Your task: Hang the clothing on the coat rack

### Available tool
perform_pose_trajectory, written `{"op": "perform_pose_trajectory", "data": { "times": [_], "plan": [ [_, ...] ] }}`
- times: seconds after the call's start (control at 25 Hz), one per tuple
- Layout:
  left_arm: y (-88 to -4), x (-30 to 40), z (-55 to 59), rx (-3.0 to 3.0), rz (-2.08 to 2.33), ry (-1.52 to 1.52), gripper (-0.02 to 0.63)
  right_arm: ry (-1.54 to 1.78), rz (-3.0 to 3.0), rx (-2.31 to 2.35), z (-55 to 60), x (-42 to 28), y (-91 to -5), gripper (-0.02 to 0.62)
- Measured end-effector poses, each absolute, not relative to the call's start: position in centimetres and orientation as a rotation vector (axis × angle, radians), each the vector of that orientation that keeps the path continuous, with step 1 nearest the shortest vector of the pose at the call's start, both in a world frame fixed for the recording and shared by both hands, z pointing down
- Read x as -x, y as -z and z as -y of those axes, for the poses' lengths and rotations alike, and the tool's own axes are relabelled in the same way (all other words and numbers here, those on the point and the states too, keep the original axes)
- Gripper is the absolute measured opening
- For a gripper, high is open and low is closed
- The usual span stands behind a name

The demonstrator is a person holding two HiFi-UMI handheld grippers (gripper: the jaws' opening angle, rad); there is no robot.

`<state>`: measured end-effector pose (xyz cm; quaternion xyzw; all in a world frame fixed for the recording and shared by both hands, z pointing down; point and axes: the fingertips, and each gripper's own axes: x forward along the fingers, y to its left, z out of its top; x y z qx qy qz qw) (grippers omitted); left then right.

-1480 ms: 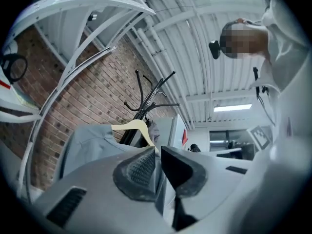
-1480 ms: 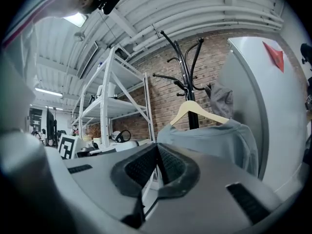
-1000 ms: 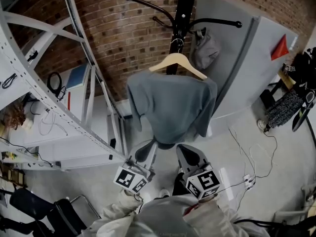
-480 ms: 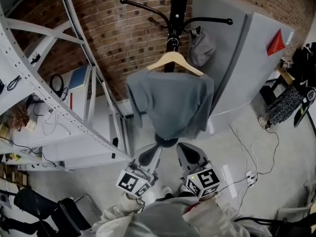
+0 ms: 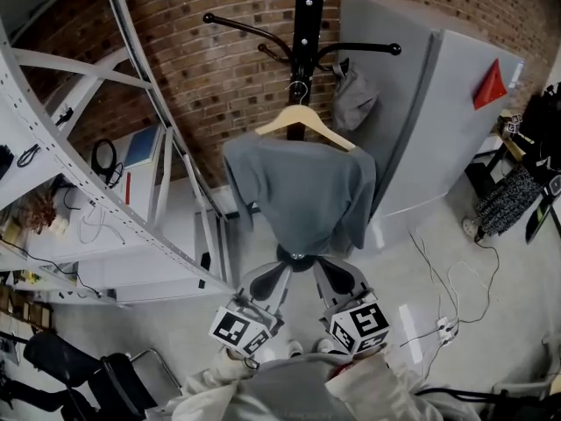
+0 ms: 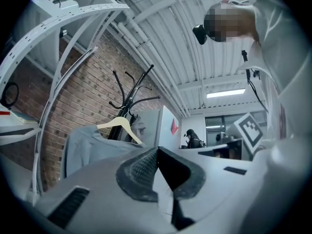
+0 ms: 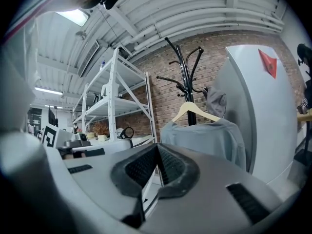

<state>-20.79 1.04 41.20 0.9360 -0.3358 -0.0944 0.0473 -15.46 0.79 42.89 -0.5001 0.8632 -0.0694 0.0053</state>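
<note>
Brick wall [image 5: 202, 68] behind: shirt [image 5: 302, 191] hangs on coat rack [image 5: 304, 24]; left claw [image 5: 282, 268], right claw [image 5: 323, 268] pressed together, empty; best withdraw clear of hem.

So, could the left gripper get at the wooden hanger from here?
Probably yes. The left gripper, shut and empty, sits low before the grey shirt, and nothing stands between it and the wooden hanger on the coat rack. It would have to rise and open.

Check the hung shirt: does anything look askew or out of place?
The grey shirt sits oddly on the wooden hanger: both hanger arms show bare above the fabric, which bunches out on the head view's left. The hanger does hang from the coat rack.
</note>
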Motion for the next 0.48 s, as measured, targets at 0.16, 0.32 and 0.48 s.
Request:
{"op": "perform_pose_trajectory", "data": {
  "times": [0.16,0.32,0.48],
  "plan": [
    [-41.1,19.7,-0.5,-2.83,1.073,0.287,0.009,0.201,-2.72,1.516,-0.2,14.7,-42.3,0.025],
    [-41.4,18.7,0.7,-2.811,1.125,0.265,0.009,0.2,-2.715,1.495,0.4,13.4,-42.5,0.025],
    [-41.6,17.5,1.6,-2.806,1.141,0.252,0.009,0.209,-2.722,1.478,1.0,12.4,-42.7,0.025]
  ]
}}
